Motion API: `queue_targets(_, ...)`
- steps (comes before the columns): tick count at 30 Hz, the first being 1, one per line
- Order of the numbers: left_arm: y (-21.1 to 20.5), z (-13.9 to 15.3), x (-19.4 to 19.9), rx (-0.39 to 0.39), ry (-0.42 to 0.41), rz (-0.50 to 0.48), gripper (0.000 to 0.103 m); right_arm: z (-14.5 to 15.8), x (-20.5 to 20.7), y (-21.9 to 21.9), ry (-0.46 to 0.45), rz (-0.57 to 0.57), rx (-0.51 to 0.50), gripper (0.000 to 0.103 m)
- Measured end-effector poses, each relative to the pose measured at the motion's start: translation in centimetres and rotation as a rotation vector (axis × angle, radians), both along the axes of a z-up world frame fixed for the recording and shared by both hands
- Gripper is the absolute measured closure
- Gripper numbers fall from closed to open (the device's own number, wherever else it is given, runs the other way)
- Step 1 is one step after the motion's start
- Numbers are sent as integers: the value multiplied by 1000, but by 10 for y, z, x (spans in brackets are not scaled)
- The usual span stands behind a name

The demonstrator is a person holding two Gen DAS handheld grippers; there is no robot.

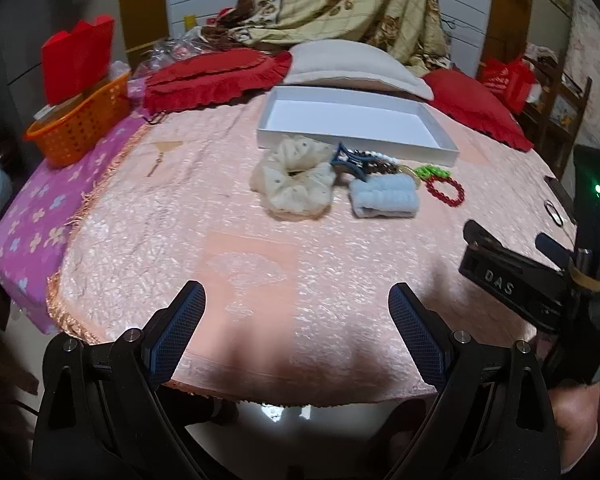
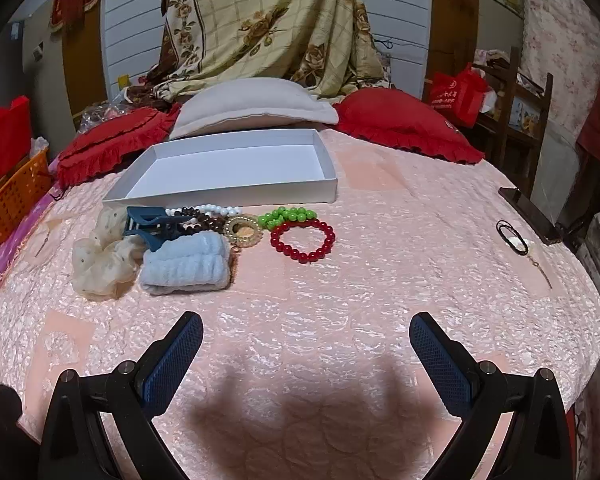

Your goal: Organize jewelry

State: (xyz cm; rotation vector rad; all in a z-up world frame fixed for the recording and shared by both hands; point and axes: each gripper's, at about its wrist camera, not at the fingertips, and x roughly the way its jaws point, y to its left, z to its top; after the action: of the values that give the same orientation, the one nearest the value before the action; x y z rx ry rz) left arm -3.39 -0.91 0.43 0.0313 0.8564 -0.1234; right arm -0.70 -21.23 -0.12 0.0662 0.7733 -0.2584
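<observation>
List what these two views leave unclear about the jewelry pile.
- Brown beads: right wrist view, partly hidden behind the blue hair claw.
- White beads: left wrist view, mostly hidden behind the claw.
- Black cord: too small; its pendant is unreadable.

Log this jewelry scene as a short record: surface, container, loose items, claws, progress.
surface: pink bedspread
container: white box, open, nothing seen inside
loose items: red bead bracelet, green bead bracelet, gold ring-shaped piece, brown beads, white beads, blue hair clip, cream scrunchie, light blue band, all on the bedspread in front of the box
left claw: open, holding nothing
right claw: open, holding nothing
progress: nothing in the box yet
</observation>
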Motion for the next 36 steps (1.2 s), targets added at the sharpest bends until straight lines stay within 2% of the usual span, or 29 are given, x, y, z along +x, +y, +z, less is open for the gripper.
queue_targets(4, -6, -6, 0, -2, 23, -26, 10, 1, 3, -6, -3, -8, 7, 0)
queue_targets(7, -16, -10, 0, 1, 46, -81, 10, 2, 7, -14, 8, 0, 24, 0)
queue_targets(11, -21, -5, 1, 22, 13, -112, 10, 4, 23, -33, 28, -6, 58, 0)
queue_targets(15, -4, 6, 28, 79, -15, -49, 10, 5, 49, -58, 68, -13, 124, 1)
queue_targets(20, 38, 16, 73, 80, -20, 91, 10, 9, 85, -86, 92, -15, 180, 11)
queue_targets(23, 56, 15, 91, 67, -2, 141, 10, 11, 96, -96, 87, -29, 204, 13)
queue_targets(26, 59, 9, 107, 43, 30, 131, 10, 9, 96, -93, 81, 5, 254, 17)
queue_targets(27, 58, 4, 111, 29, 45, 117, 10, 7, 95, -90, 86, 29, 271, 20)
queue_targets(30, 51, -5, 121, 1, 83, 82, 10, -1, 87, -70, 89, 125, 304, 22)
queue_targets(34, 41, -12, 133, 4, 105, 41, 11, -3, 72, -38, 13, 223, 256, 22)
queue_targets(36, 37, -14, 139, 8, 97, 12, 11, -8, 71, -23, 7, 272, 227, 22)
